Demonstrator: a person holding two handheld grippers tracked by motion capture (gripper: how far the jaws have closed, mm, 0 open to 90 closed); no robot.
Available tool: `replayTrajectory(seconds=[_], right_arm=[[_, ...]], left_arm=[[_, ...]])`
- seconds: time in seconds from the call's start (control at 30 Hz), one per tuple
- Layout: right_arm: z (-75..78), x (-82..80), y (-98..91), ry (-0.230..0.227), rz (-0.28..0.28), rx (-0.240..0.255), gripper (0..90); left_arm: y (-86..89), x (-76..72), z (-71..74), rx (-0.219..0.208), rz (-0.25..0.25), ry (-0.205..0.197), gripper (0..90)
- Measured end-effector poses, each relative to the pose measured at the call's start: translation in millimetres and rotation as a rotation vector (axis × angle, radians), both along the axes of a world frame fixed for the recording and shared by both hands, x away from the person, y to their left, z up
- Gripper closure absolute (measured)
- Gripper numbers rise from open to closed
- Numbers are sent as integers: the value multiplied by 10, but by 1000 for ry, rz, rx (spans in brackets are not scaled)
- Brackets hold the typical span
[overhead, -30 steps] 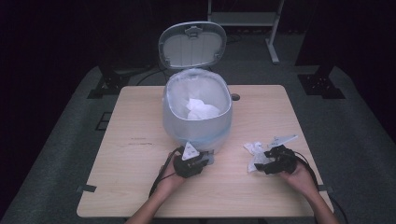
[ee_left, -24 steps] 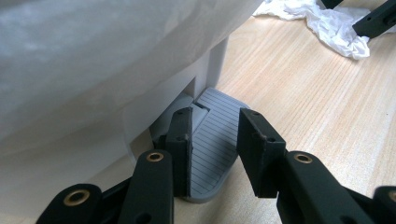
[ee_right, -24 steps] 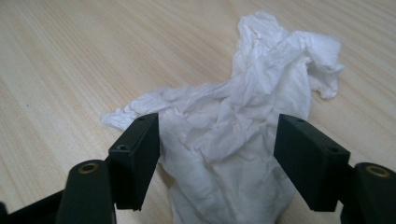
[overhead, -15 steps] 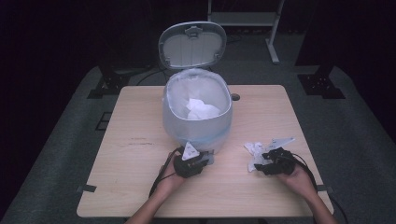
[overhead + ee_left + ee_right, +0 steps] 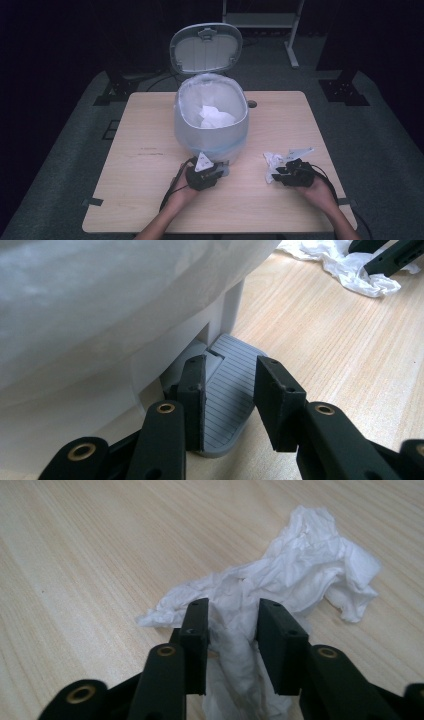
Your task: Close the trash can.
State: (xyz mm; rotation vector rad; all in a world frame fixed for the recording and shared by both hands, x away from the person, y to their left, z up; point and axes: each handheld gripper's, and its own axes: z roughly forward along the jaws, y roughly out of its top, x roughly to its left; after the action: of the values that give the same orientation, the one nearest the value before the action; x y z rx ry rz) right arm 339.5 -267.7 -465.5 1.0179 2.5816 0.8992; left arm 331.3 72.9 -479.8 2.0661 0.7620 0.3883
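A white pedal bin (image 5: pixel 200 137) stands mid-table with its lid (image 5: pixel 205 47) swung up and a crumpled tissue (image 5: pixel 216 117) inside. My left gripper (image 5: pixel 220 167) (image 5: pixel 230 390) is at the bin's foot, its jaws shut and resting over the grey ribbed pedal (image 5: pixel 235 352). A second crumpled white tissue (image 5: pixel 273 160) (image 5: pixel 310 565) lies on the table at the right. My right gripper (image 5: pixel 276 172) (image 5: pixel 232 630) has just been closing on it, and the paper is bunched between its pads. The left gripper view also shows that tissue (image 5: pixel 350 265) and the right gripper's jaws (image 5: pixel 390 255).
The bin is lined with a pale plastic bag. The wooden table (image 5: pixel 150 150) has bare room to the left of the bin and along the front edge. Dark floor and stand legs (image 5: pixel 345 85) surround the table.
The right gripper's jaws have drawn together on the tissue. Both hands have stayed where they were, and the lid has stayed up.
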Motion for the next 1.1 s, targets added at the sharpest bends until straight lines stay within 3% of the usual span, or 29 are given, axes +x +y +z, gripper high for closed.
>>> replayTrajectory(seconds=[0.3, 0.37, 0.67, 1.1], right_arm=[[4, 8, -3, 18, -3, 16, 797], [0, 6, -5, 41, 0, 38, 820], [26, -11, 1, 69, 19, 73, 840], [243, -39, -73, 73, 26, 158, 853]], left_arm=[[0, 0, 0, 0, -1, 0, 658], [-1, -1, 0, 3, -3, -2, 654], [-2, -1, 0, 3, -3, -3, 652], [-4, -1, -2, 0, -4, -5, 652]])
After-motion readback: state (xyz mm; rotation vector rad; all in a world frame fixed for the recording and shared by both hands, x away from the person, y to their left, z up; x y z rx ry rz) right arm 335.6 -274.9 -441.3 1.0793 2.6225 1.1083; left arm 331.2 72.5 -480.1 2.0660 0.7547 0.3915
